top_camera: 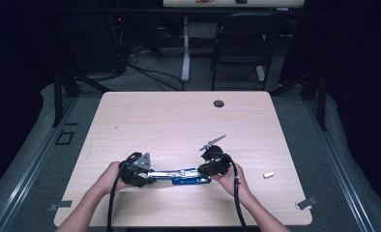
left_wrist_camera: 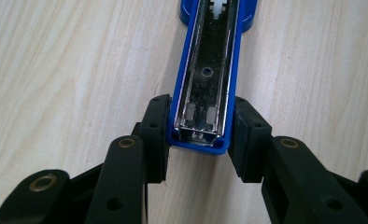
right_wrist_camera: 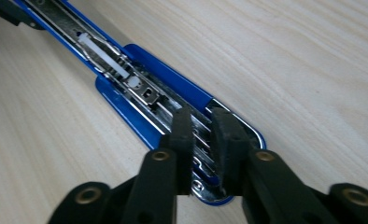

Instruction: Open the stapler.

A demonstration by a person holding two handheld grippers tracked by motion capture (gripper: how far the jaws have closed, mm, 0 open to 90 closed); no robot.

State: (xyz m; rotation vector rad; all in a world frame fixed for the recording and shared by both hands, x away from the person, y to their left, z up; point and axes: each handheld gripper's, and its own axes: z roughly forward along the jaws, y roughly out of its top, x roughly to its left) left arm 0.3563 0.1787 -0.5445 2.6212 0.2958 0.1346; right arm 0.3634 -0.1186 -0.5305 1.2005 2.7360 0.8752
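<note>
Gripping the blue stapler (left_wrist_camera: pixel 205 79) at its front end, left gripper (left_wrist_camera: pixel 200 140) clamps both sides; right gripper (right_wrist_camera: pixel 203 144), jaws nearly closed, pinches its metal staple rail (right_wrist_camera: pixel 147 95) at the rear.

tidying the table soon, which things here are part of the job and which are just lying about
In the job: blue stapler, opened flat; left hand-held gripper clamping its end; right hand-held gripper at its other end.

Lying about: small white piece; metal clip at the table's edge.

Bare table (top_camera: pixel 179 121) beyond; small block (top_camera: pixel 268 174) rightward.
</note>
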